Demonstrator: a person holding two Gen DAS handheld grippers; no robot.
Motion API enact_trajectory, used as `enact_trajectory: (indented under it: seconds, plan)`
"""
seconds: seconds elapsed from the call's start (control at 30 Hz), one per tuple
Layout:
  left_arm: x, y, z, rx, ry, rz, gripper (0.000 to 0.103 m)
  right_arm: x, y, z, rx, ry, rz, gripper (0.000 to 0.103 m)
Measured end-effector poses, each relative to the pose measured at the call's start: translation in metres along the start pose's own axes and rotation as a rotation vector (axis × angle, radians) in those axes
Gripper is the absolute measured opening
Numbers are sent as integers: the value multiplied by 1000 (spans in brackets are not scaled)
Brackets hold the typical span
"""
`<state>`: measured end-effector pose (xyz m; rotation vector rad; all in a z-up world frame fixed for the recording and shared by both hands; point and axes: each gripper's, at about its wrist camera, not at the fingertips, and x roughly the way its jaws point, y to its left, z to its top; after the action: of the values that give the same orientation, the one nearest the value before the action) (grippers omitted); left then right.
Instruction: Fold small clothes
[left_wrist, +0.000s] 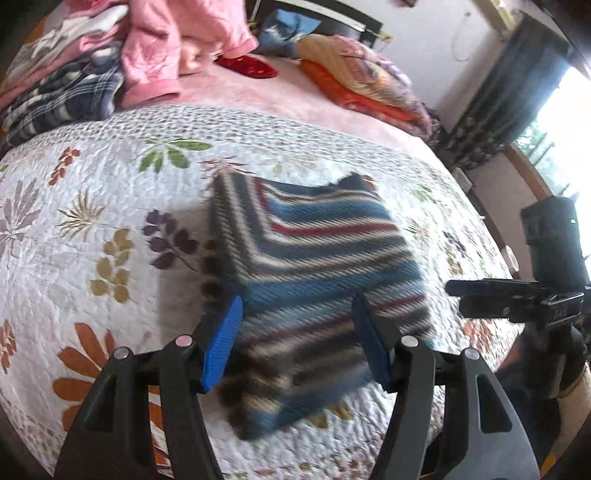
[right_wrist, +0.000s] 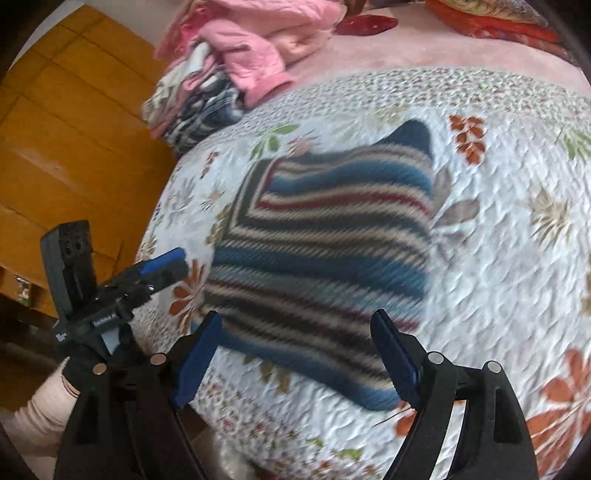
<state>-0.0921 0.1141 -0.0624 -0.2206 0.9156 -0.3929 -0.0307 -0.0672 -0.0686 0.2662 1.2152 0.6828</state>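
White lettering runs along the black clamp body of the left gripper in the right wrist view, on a small strip just below its blue pad; it is too blurred to read with any certainty, and a second white mark lower on the same mount is likewise illegible. In the left wrist view the black body of the right gripper carries a few pale raised characters on its angled bracket, also too small and soft to make out. No other writing, brand, number or sign can be read.
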Motion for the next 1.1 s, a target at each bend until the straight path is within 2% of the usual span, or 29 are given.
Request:
enact_trajectory:
  seconds: [0.07,0.23,0.4,0.5,0.6,0.8,0.93,1.03,1.1]
  plan:
    - [3,-1,-7,-9,17,-16,63,7,8,-5,-6,11,-1,83]
    - [28,14,-18,-12,80,58,63,22,-1,-17,21,58,-43,83]
    - [55,41,-30,-70,167,122,63,41,-21,-23,74,114,-95,82]
    - [66,53,-35,-93,194,120,71,52,-26,-25,79,147,-138,81]
    - [71,63,-38,-123,207,105,75,61,-28,-27,72,170,-172,81]
    - [45,58,-34,-148,201,116,73,42,-22,-28,83,107,-186,83]
    - [19,42,-36,-149,185,143,81,14,-4,-36,42,28,-325,98]
    - [5,35,-46,-183,177,127,83,4,5,-43,28,-2,-404,99]
    - [0,31,-52,-189,180,149,85,1,9,-50,37,-4,-429,99]
